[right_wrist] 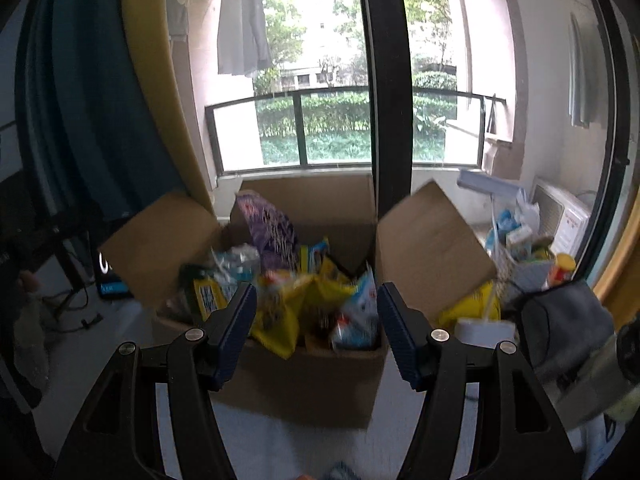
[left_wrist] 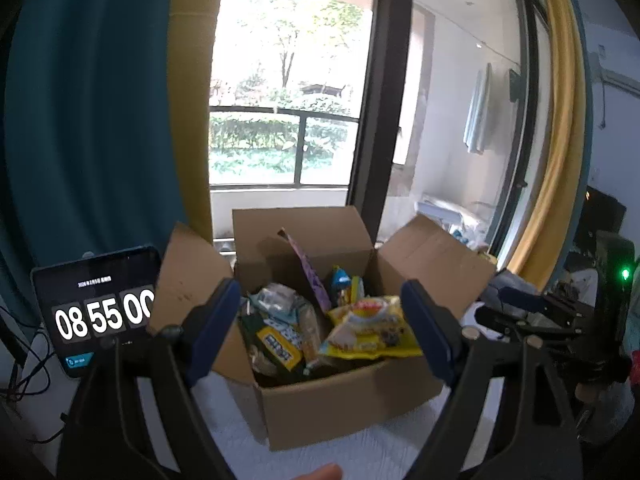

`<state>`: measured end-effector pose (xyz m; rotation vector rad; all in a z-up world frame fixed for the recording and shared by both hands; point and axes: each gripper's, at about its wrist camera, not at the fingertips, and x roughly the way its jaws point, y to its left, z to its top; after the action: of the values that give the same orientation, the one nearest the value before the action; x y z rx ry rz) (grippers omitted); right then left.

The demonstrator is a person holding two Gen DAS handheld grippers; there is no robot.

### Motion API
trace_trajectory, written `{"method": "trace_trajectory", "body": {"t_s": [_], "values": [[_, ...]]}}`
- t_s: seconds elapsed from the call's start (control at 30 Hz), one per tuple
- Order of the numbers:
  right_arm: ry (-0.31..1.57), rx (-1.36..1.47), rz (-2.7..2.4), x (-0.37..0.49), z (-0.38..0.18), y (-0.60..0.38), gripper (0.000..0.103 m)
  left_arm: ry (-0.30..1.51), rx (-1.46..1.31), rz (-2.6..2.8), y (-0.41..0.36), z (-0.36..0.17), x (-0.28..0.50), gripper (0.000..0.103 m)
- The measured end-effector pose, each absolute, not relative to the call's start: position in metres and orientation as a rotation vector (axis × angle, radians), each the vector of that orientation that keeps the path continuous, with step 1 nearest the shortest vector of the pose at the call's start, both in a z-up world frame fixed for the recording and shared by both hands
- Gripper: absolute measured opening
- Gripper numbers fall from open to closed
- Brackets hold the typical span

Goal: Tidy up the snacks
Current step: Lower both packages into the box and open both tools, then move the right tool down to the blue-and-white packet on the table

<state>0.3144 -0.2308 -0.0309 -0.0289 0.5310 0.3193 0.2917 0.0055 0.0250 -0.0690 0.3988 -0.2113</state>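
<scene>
Both of my tools are spread wide and hold nothing: left hand-held gripper [left_wrist: 324,322], right hand-held gripper [right_wrist: 316,326]. Just beyond them I see the open cardboard box [left_wrist: 352,404] on the white table [left_wrist: 380,452], mouth up, snack bags [left_wrist: 372,330] piled inside.

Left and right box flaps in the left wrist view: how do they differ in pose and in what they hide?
The left flap stands steeply and covers the edge of the clock screen; the right flap splays outward at a lower angle, hiding no screen. The left flap's face is in shade, while the right flap's face catches window light. Both are plain brown cardboard, open, on the same cardboard box of snacks.
</scene>
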Motion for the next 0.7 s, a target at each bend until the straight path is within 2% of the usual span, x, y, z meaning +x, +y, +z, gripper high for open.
{"method": "trace_trajectory", "body": {"t_s": [0.33, 0.7], "values": [[0.62, 0.001, 0.286, 0.288, -0.074, -0.245, 0.066, 0.459, -0.038, -0.228, -0.002, -0.033, 0.259, 0.084], [0.831, 0.066, 0.209, 0.277, -0.166, -0.269, 0.066, 0.641, -0.116, -0.173, 0.026, -0.124, 0.227, 0.084]]}}
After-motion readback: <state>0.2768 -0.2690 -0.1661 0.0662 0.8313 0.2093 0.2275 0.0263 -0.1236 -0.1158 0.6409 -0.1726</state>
